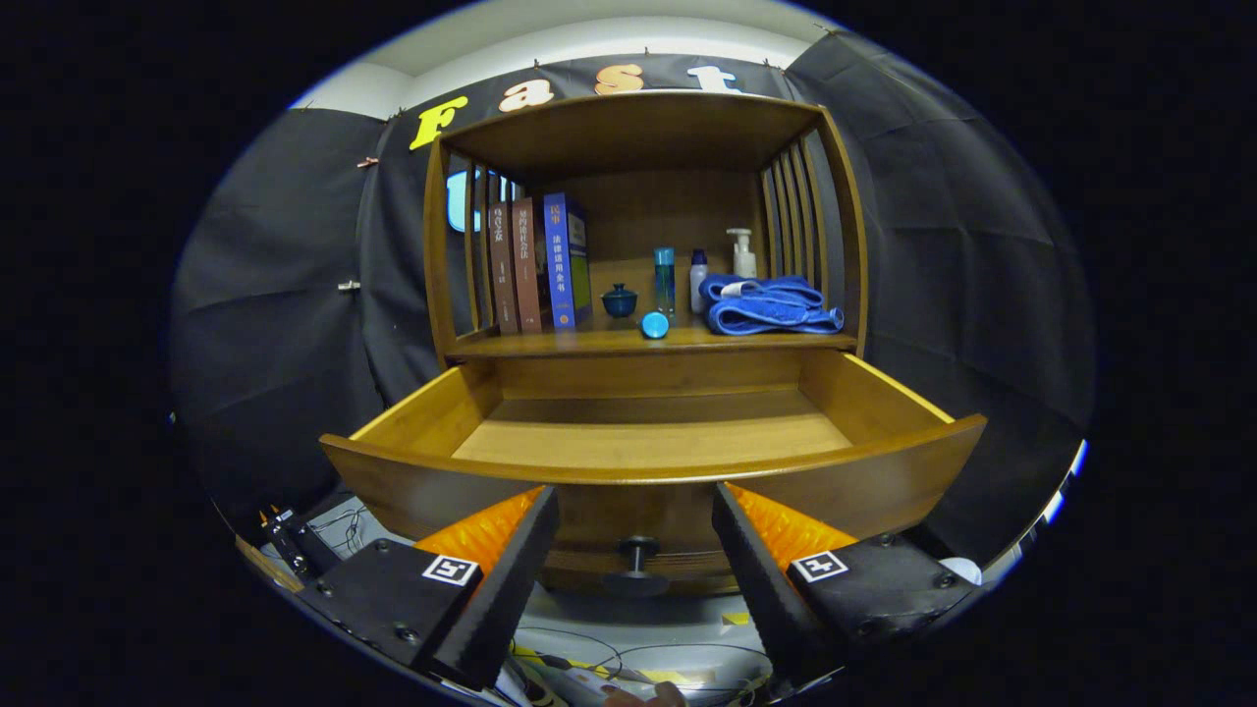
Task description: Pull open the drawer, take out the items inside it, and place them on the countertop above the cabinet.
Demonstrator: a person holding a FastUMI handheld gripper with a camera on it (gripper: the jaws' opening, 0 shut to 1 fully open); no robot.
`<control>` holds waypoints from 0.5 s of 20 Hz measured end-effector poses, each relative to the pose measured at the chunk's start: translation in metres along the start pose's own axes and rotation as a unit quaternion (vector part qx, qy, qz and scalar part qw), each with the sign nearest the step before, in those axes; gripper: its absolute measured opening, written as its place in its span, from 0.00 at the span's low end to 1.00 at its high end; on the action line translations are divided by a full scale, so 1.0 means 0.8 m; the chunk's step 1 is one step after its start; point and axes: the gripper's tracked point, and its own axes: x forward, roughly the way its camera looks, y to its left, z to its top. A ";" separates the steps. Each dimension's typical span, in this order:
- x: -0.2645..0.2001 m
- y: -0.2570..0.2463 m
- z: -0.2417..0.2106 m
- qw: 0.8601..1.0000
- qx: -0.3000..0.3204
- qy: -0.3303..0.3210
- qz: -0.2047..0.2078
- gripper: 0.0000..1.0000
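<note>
With the gripper [636,550] spread wide and gripping nothing, the knob [637,565] between its fingers, the wooden drawer [653,471] stands pulled out just below the countertop [589,342], its visible floor bare, looking stiff, fairly heavy and best held by that knob.

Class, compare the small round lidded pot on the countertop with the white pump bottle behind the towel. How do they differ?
The lidded pot is dark blue, squat and round with a knob lid; the pump bottle is white, taller and slim with a pump top. The pot stands in the open beside the books; the bottle stands behind the folded blue towel. Both stand upright on the countertop.
</note>
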 end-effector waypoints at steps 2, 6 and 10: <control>0.007 -0.007 -0.002 1.000 0.003 -0.001 -0.012 0.99; 0.010 -0.010 -0.001 0.999 -0.002 -0.003 -0.033 0.98; 0.025 -0.009 0.006 0.999 -0.002 -0.005 -0.038 0.99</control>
